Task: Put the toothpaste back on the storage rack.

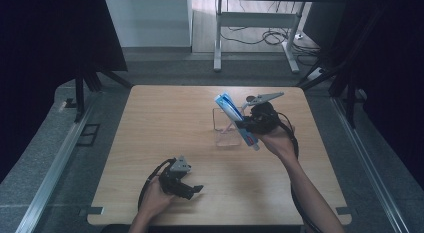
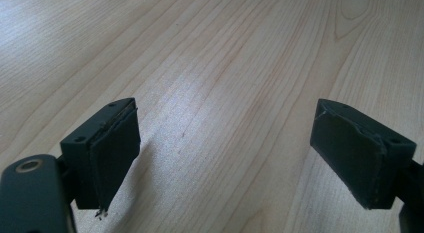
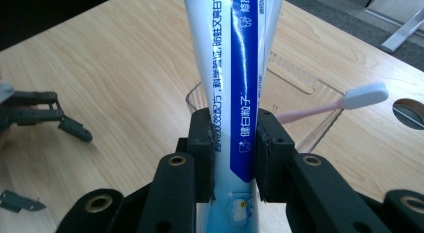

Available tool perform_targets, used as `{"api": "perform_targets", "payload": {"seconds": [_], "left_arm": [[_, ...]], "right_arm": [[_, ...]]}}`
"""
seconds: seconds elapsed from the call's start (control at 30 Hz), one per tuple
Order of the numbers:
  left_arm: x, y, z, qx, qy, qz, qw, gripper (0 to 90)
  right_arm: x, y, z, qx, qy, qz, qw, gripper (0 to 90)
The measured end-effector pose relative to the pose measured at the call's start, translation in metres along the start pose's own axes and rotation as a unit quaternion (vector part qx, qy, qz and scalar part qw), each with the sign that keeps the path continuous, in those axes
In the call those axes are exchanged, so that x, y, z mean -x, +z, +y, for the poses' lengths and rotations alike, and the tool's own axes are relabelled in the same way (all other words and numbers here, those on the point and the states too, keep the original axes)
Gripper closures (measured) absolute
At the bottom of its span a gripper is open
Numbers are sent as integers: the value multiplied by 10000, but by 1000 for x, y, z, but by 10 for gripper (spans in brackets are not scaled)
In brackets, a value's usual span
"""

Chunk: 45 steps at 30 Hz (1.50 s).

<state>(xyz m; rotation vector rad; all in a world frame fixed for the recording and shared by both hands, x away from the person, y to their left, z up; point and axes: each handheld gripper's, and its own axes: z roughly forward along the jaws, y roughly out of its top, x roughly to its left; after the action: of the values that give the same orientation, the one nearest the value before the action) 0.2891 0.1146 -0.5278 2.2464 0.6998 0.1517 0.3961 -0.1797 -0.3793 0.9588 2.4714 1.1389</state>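
Note:
My right gripper (image 1: 246, 127) is shut on a blue and white toothpaste tube (image 1: 235, 115), held tilted above a clear plastic cup (image 1: 226, 127) near the table's back middle. In the right gripper view the toothpaste tube (image 3: 239, 83) rises between the two black jaws of my right gripper (image 3: 235, 143), with the clear cup (image 3: 295, 93) just behind it. A pink toothbrush (image 3: 345, 102) with a white head leans in that cup. My left gripper (image 1: 192, 189) rests open near the front edge of the table. Bare wood lies between its jaws (image 2: 225, 148).
The wooden table (image 1: 165, 118) has a round cable hole (image 3: 410, 112) near the cup. Beyond the far edge stand a white desk frame (image 1: 255, 33) and loose cables on the floor. Dark curtains and metal rails flank both sides.

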Motion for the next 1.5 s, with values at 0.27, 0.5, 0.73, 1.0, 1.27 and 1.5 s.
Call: {"api": "perform_targets", "payload": {"seconds": [0.27,0.5,0.73,1.0,1.27,1.5], "left_arm": [[0,-1,0,-9,40,35,10000,128],[0,-1,0,-13,47,31,10000,128],[0,0,0,-26,42,24,10000,128],[0,0,0,-37,61,14,10000,128],[0,-1,0,-27,72,15,10000,128],[0,-1,0,-36,80,11,10000,128]], "right_arm": [[3,10,6,159,53,-14,9999,732],[3,18,14,286,101,-49,9995,732],[5,24,20,399,138,-55,9991,732],[7,32,25,510,157,-99,9985,732],[9,41,33,615,192,-177,9978,732],[14,50,34,716,281,-255,9967,732]]}}
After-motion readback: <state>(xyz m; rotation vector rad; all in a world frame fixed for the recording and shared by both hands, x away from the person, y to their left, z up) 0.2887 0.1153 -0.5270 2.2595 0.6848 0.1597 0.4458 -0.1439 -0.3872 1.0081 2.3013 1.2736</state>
